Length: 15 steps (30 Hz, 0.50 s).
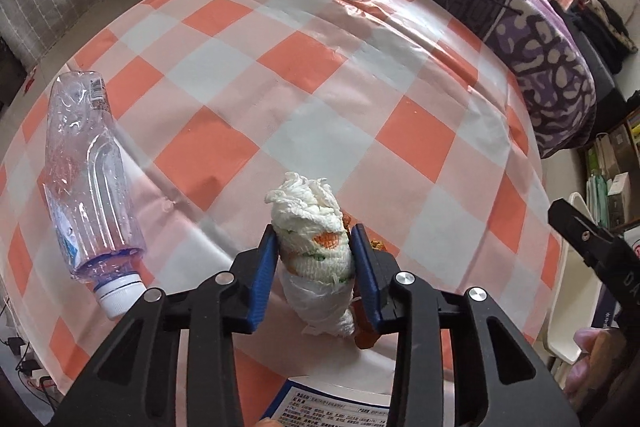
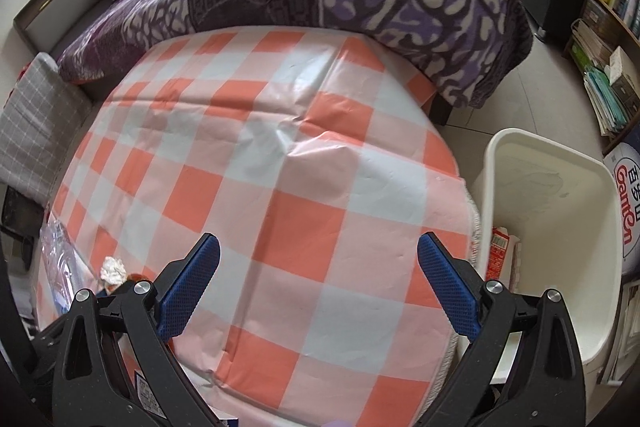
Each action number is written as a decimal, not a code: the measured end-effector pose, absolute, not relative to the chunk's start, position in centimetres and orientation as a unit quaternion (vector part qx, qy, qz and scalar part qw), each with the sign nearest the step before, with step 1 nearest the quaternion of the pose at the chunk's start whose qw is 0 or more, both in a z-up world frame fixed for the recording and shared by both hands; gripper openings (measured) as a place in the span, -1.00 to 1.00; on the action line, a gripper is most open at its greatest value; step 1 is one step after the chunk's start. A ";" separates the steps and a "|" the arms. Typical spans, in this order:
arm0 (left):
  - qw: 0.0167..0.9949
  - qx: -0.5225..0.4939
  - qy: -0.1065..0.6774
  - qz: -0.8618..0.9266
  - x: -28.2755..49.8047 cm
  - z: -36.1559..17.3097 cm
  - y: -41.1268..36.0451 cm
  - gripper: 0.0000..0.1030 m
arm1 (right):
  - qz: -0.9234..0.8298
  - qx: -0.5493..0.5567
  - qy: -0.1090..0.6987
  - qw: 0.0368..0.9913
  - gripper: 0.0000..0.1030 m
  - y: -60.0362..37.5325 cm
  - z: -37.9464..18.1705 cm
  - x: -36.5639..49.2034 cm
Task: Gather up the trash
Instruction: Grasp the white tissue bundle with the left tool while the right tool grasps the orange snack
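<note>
Left tool (image 1: pixel 314 259) clamps a crumpled white tissue wad (image 1: pixel 316 251) on the glossy checked tabletop (image 1: pixel 320 87). A crushed clear bottle (image 1: pixel 86 179) lies well left. Right tool (image 2: pixel 318 281) gapes empty near a smooth white bin (image 2: pixel 560 267).

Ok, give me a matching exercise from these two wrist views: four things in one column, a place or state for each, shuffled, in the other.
Things:
1. crumpled tissue wad
2. plastic bottle
3. white bin
4. right gripper

Places or states:
A. beside the table, on the floor
B. open over the checked cloth
C. lying on its side, cap on
D. pinched in the left gripper

Pairs: 1-D, 2-C, 3-A, 4-B
</note>
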State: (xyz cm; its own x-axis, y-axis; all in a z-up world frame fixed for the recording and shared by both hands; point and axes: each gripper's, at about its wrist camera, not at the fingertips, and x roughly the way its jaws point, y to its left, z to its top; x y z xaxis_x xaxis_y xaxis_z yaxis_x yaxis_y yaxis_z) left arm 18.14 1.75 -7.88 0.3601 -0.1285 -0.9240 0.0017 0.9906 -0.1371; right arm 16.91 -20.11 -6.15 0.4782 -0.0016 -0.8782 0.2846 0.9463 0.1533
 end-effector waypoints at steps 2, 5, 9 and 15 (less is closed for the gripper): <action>0.826 -0.057 0.559 -0.046 18.2 -7.4 2.3 -0.28 | -0.073 0.133 0.509 0.847 0.85 -19.2 -6.4 17.1; 0.825 -0.064 0.559 -0.053 18.4 -6.9 3.1 -0.27 | -0.058 0.122 0.516 0.846 0.85 -17.9 -6.9 17.4; 0.828 -0.064 0.555 -0.043 18.5 -7.1 4.1 -0.28 | -0.046 0.111 0.527 0.841 0.85 -16.4 -7.6 17.8; 0.848 -0.075 0.524 -0.028 18.4 -5.2 6.2 -0.28 | 0.000 0.092 0.541 0.836 0.84 -13.7 -8.1 18.3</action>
State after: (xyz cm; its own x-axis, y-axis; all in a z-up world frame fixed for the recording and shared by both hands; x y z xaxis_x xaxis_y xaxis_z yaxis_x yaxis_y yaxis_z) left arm 18.37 6.19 -5.16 0.4492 -0.1265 -0.8844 -0.0306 0.9872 -0.1568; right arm 18.26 -13.66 -8.10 0.4138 0.1002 -0.9048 0.0988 0.9831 0.1540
